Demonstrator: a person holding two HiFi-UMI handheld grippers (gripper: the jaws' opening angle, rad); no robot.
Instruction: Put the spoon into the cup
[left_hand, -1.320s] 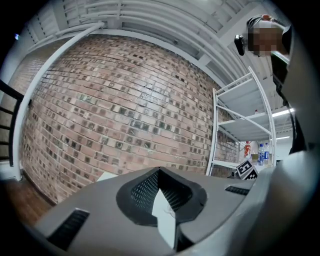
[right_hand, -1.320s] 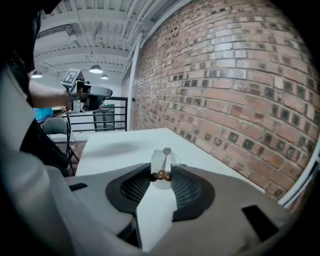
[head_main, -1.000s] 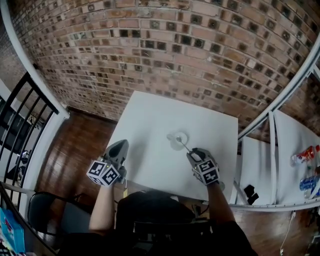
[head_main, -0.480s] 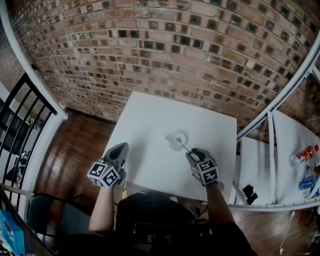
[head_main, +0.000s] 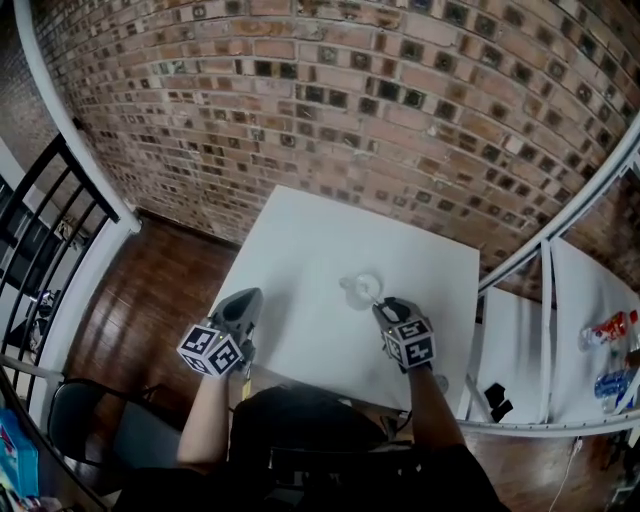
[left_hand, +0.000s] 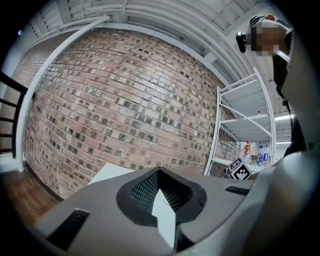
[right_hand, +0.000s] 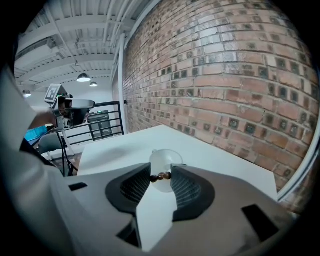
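holding spoon (right_hand: 161, 176) by its beaded handle w/ right gripper (head_main: 384, 304) clamped, other end at the cup (right_hand: 165, 161), prob inside already. left to do: let go. left gripper (left_hand: 160, 171) closed, empty.

No words, brands or numbers can be read anywhere in these views. The only signs are black-and-white square markers, on the cube (head_main: 210, 350) of the left gripper (head_main: 245, 298) and the cube (head_main: 410, 343) of the right gripper (head_main: 385, 304) — they are patterns, not letters. The bottles (head_main: 608, 322) on the shelf (head_main: 590, 285) carry coloured labels — red, white and blue — but the print is too small to make out.
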